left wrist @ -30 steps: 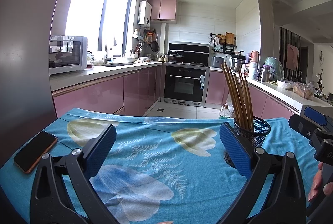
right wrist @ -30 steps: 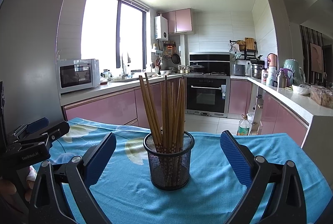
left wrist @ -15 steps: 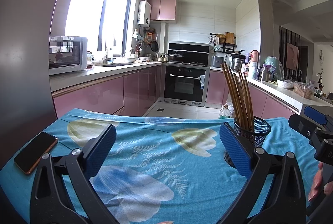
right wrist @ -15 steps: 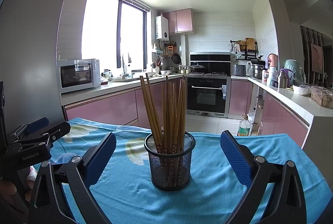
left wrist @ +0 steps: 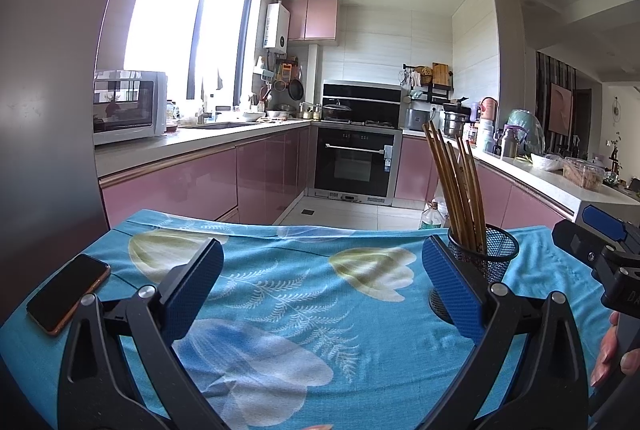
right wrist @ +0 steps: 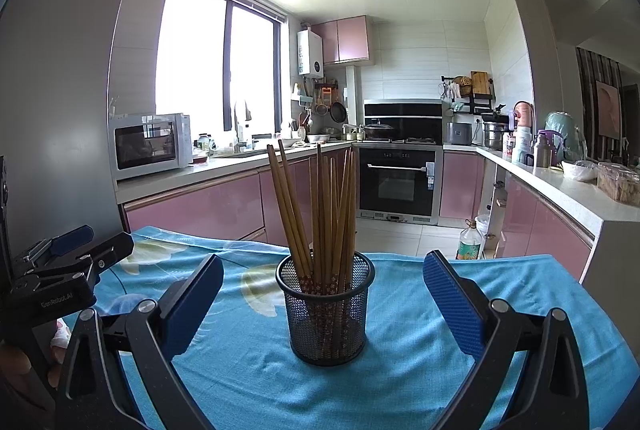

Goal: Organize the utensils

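A black mesh holder (right wrist: 326,314) stands upright on the blue flowered tablecloth (right wrist: 400,370), filled with several brown chopsticks (right wrist: 320,214). It sits straight ahead of my right gripper (right wrist: 322,304), whose blue-padded fingers are open and empty on either side of it. In the left wrist view the same holder (left wrist: 486,262) with its chopsticks (left wrist: 456,186) stands just behind my right-hand finger pad (left wrist: 450,290). My left gripper (left wrist: 320,288) is open with nothing between its fingers, above the bare cloth (left wrist: 280,310).
A dark phone with an orange case (left wrist: 66,294) lies at the cloth's left edge. The other gripper and a hand show at the right edge (left wrist: 608,270) and at the left edge (right wrist: 48,282). Pink kitchen cabinets and an oven lie beyond the table.
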Available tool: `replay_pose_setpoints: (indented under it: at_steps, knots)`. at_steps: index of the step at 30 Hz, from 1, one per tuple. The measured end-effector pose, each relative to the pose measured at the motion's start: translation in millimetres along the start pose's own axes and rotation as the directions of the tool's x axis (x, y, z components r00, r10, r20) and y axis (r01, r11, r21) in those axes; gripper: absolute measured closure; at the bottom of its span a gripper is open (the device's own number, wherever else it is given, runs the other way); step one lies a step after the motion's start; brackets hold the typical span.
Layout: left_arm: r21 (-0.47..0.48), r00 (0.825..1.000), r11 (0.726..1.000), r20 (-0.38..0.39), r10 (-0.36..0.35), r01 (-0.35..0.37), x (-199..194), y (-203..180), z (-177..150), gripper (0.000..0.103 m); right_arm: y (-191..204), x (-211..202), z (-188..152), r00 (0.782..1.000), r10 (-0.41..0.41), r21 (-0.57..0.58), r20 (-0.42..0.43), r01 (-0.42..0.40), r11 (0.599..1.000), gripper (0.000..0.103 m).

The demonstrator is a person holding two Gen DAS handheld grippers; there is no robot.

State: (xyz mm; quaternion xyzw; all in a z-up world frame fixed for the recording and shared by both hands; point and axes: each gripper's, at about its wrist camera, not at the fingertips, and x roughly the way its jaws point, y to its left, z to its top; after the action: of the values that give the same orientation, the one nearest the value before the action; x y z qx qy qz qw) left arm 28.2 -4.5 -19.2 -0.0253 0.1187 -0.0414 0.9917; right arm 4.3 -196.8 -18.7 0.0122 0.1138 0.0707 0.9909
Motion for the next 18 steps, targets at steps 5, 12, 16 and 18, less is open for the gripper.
replay_pose_setpoints:
  at_steps: [5,12,16,18]
  knots:
    - [-0.005,1.0,1.0,0.001,-0.008,0.008,-0.4,2.7,0.8,0.005,-0.1,0.1,-0.3,1.0,-0.001,0.001,-0.001,0.001,1.0,0.006]
    - [-0.02,1.0,1.0,0.0,0.005,-0.005,-1.5,8.1,0.2,0.005,0.3,0.4,-0.8,1.0,-0.003,-0.001,-0.002,0.003,1.0,0.006]
    - [-0.006,1.0,1.0,0.006,0.022,-0.022,-2.7,6.7,1.4,0.005,0.1,0.6,-1.4,1.0,-0.001,0.002,-0.004,0.001,1.0,0.006]
    - [-0.012,1.0,1.0,-0.017,0.017,-0.017,0.5,6.8,1.5,0.005,-0.4,0.8,-1.8,1.0,0.003,0.003,-0.007,-0.002,1.0,0.006]
